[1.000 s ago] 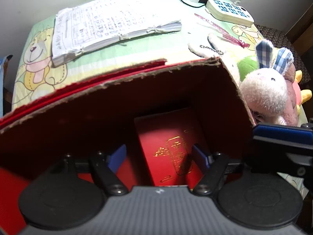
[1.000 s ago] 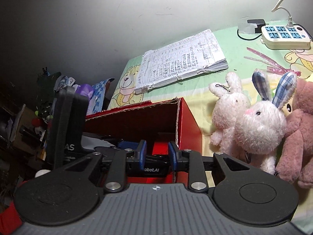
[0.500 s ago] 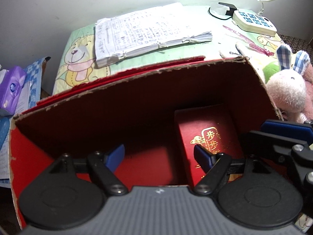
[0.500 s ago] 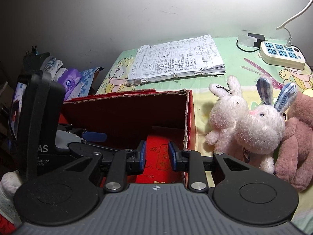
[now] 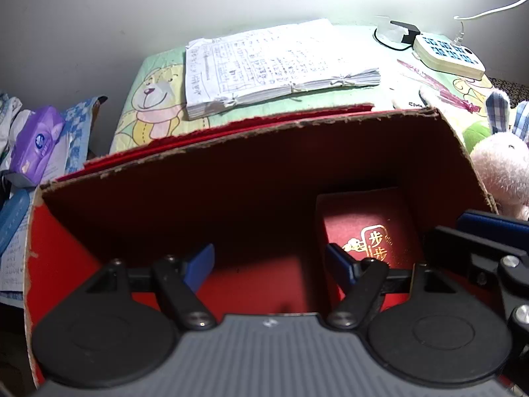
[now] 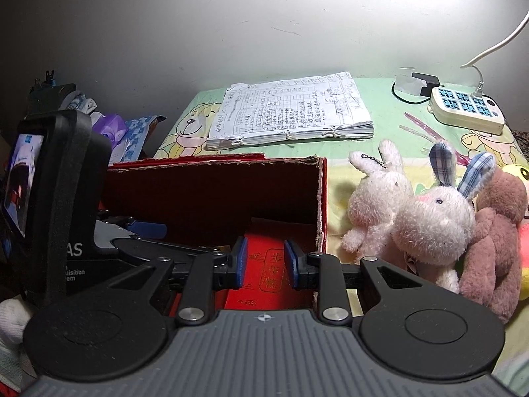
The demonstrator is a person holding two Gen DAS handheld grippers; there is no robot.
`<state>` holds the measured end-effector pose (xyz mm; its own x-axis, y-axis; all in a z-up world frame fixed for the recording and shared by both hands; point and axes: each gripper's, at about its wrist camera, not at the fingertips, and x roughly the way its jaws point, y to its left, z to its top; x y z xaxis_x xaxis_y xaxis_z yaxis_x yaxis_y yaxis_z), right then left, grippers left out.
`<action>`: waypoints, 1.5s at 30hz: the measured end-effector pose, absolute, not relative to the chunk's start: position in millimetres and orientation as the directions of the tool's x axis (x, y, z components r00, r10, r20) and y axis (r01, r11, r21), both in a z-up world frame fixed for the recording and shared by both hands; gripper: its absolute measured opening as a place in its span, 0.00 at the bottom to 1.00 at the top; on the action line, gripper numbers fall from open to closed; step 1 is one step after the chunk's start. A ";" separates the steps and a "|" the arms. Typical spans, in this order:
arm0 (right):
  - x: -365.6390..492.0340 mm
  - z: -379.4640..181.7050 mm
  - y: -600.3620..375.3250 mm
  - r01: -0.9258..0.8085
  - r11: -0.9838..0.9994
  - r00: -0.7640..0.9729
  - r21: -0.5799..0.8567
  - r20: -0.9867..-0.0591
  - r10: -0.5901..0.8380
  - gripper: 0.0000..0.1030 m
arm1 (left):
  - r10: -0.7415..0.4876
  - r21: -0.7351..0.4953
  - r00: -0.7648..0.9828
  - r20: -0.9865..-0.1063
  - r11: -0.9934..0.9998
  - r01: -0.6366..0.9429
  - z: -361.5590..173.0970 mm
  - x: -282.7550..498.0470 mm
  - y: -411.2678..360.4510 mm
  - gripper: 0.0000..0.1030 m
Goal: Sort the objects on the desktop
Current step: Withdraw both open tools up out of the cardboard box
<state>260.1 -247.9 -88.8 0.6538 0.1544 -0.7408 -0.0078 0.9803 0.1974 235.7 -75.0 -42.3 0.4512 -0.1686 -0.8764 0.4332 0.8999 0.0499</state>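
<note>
My two grippers over an open red box holding one red envelope.

The red envelope (image 5: pixel 370 228), flat with gold characters, lies on the floor of the red cardboard box (image 5: pixel 231 152), at its right end. I judge it light, thin and bendy, best pinched by an edge. My left gripper (image 5: pixel 269 261) hangs wide and empty inside the box; my right gripper (image 6: pixel 263 261) is narrowed, holding nothing. Plush rabbits (image 6: pixel 433 221) sit just beside the box.
</note>
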 end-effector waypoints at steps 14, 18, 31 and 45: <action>250.0 -94.0 -243.6 0.032 0.985 0.668 0.170 -0.736 0.106 0.26 | -0.114 0.091 0.480 -0.870 0.919 0.383 -41.9 235.3 -73.4 0.74; 247.0 -95.5 -241.6 0.033 0.988 0.681 0.150 -0.727 0.088 0.26 | -0.114 0.091 0.485 -0.867 0.921 0.379 -41.5 235.3 -72.4 0.74; 242.8 -97.2 -231.2 0.036 0.997 0.695 0.071 -0.719 0.026 0.27 | -0.100 0.105 0.493 -0.864 0.923 0.370 -41.7 237.4 -72.5 0.74; 220.3 -84.4 -220.1 -0.024 0.996 0.755 0.088 -0.652 0.075 0.26 | -0.069 0.119 0.537 -0.841 0.944 0.307 -18.7 213.3 -50.9 0.72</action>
